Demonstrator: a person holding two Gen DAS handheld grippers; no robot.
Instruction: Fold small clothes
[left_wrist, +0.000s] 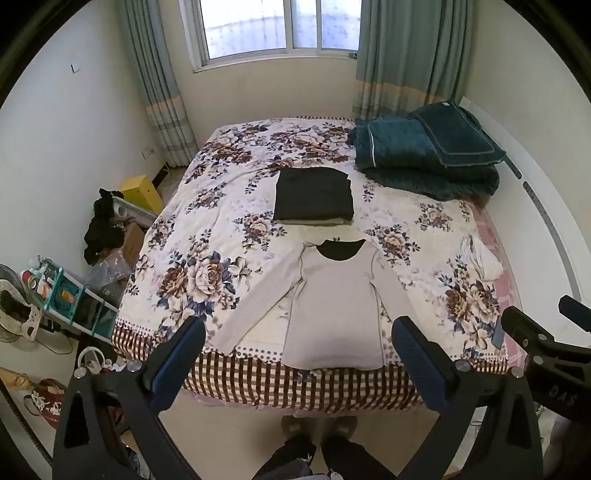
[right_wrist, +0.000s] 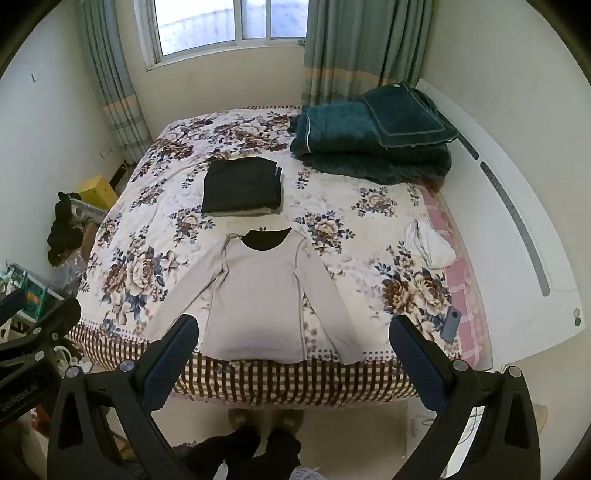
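Observation:
A light grey long-sleeved shirt (left_wrist: 332, 295) lies flat and spread out at the near edge of the flowered bed (left_wrist: 207, 236), neckline away from me; it also shows in the right wrist view (right_wrist: 262, 295). Behind it sits a stack of folded clothes with a dark one on top (left_wrist: 314, 194) (right_wrist: 242, 190). My left gripper (left_wrist: 299, 332) is open and empty, held above the bed's near edge over the shirt's hem. My right gripper (right_wrist: 293, 330) is open and empty too, beside it at the same height.
A dark teal folded quilt (left_wrist: 424, 151) lies at the bed's far right. A white crumpled garment (right_wrist: 430, 245) and a phone (right_wrist: 450, 325) lie along the right edge. Clutter, a teal shelf cart (left_wrist: 70, 299) and a yellow box (left_wrist: 142, 192) stand on the floor left.

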